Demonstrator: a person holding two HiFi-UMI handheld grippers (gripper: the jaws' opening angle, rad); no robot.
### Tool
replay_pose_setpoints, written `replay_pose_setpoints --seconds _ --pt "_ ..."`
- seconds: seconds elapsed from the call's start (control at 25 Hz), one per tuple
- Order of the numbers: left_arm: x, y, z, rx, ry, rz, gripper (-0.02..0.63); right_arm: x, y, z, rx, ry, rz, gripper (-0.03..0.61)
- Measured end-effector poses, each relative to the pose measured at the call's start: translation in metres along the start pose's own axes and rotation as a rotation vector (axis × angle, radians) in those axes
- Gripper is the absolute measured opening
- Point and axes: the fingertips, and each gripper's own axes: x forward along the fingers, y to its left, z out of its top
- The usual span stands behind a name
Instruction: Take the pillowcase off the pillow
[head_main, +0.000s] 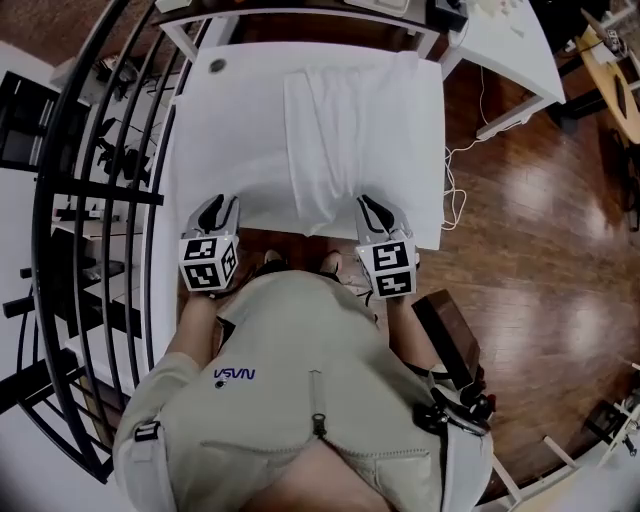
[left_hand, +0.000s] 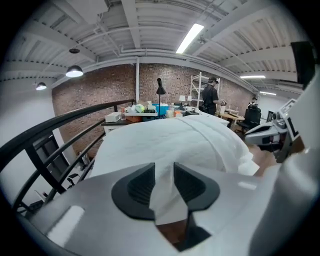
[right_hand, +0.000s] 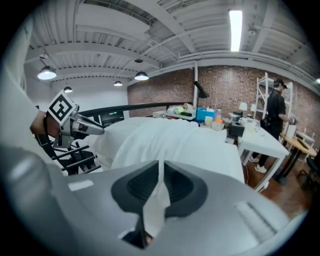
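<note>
The pillowcase (head_main: 350, 130) lies on the white table (head_main: 195, 110). The pillow is inside it, so the pillow itself does not show. One short end of the pillowcase is at the table edge, close to the person. I think that end is the open one. That would be why both grippers are there, because it is the end to pull from. Each gripper has a bit of white cloth at that near edge, one on each side, well apart. I think this is so the pillowcase can be pulled back evenly and the pillow can slide out.

The left gripper (left_hand: 164, 182) has its jaws a little way apart. A thick fold of white cloth fills the gap, and it seems to be part of the pillowcase. The dark pads (left_hand: 142, 185) look pressed on it from both sides. Some cloth hangs down below them.

The right gripper (right_hand: 159, 186) has its jaws almost together. A thin bit of the pillowcase is pinched between its pads (right_hand: 176, 186). The cloth sticks out above and below them.
</note>
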Motion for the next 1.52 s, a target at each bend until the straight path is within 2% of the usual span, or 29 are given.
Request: replay_pose_setpoints --seconds 0.12,0.2,0.28,0.48,0.68,0.92,1.12,1.24,1.36,1.52 --pt "-0.009 -0.005 0.019 0.049 -0.051 0.032 0.126 0.004 -0.009 0.005 -0.004 -0.024 0.001 0.034" --pt "-0.008 -0.010 0.036 0.077 -0.078 0.016 0.126 0.007 -0.009 0.010 -0.007 -0.041 0.005 0.034" --pt "0.001 -0.018 0.053 0.099 -0.095 -0.035 0.130 0.010 -0.008 0.014 -0.011 -0.045 0.010 0.034" --pt "0.045 -0.028 0.105 0.157 -0.140 -0.164 0.200 0.011 -0.013 0.034 -0.016 -0.050 -0.029 0.034" --pt "0.093 -0.028 0.148 0.181 -0.164 -0.236 0.233 0.013 -0.023 0.067 -0.034 -0.070 -0.092 0.034" --pt "0.140 -0.017 0.173 0.221 -0.135 -0.299 0.244 0.034 -0.020 0.107 -0.057 -0.073 -0.135 0.034" --pt "0.171 0.003 0.181 0.216 -0.122 -0.285 0.264 0.064 -0.019 0.148 -0.113 -0.101 -0.125 0.034" --pt "0.192 -0.004 0.164 0.209 -0.039 -0.301 0.268 0.080 -0.027 0.167 -0.128 -0.117 -0.106 0.034" --pt "0.204 -0.013 0.143 0.240 0.066 -0.342 0.224 0.103 -0.034 0.183 -0.149 -0.125 -0.075 0.034" --pt "0.201 -0.023 0.118 0.318 0.125 -0.368 0.053 0.139 -0.039 0.186 -0.166 -0.079 -0.004 0.034"
